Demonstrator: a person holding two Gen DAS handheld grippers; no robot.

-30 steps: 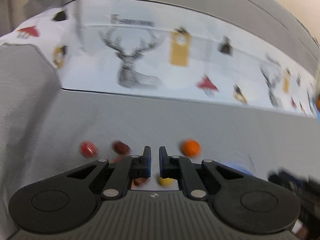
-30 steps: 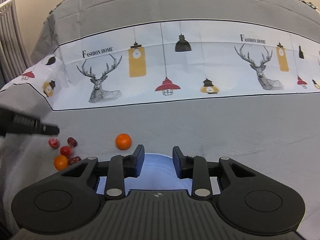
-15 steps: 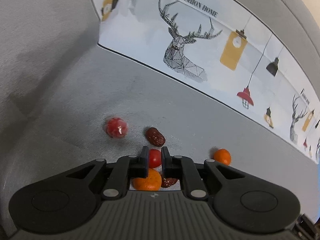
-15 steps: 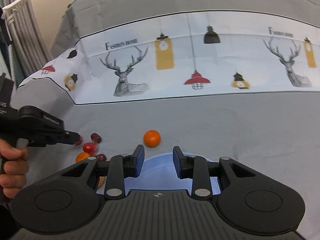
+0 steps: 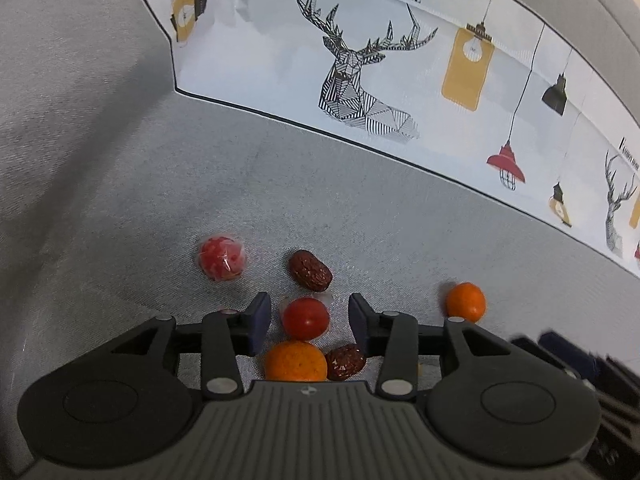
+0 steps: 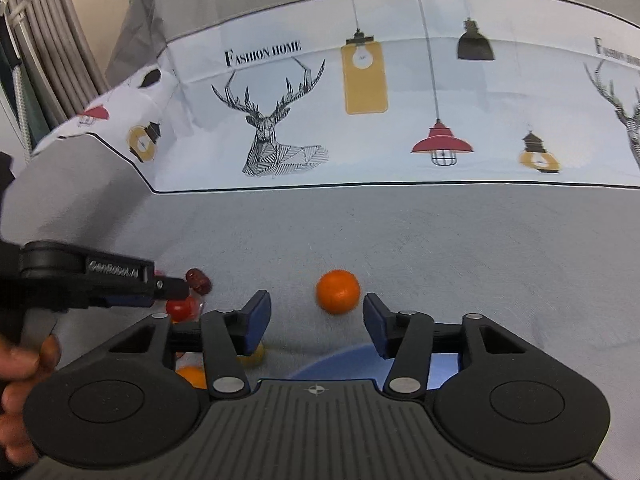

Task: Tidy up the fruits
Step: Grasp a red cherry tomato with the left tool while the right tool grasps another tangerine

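Small fruits lie on the grey cloth. In the left wrist view my left gripper [image 5: 310,316] hangs over a cluster, its jaws opening, with a red cherry tomato [image 5: 306,318] between them and gaps on both sides. Behind it lie a small orange [image 5: 295,362] and a dark date [image 5: 345,362]. Ahead sit another date [image 5: 311,271] and a wrapped red ball [image 5: 222,258]. My right gripper [image 6: 316,316] is opening too, empty. A lone orange [image 6: 338,291] lies just ahead of its fingertips. The left gripper [image 6: 176,290] shows at the left, above the tomato [image 6: 180,308].
A blue plate [image 6: 360,364] lies under the right gripper. A yellow fruit [image 6: 254,354] sits beside it. A hand [image 6: 24,360] grips the left tool. A printed white cloth band [image 6: 400,120] crosses the back. Grey cloth stretches to the right.
Both pairs of jaws have spread from nearly shut. The left gripper sank over the fruit cluster, so the tomato now sits between its jaws. The right gripper moved left toward the lone orange.
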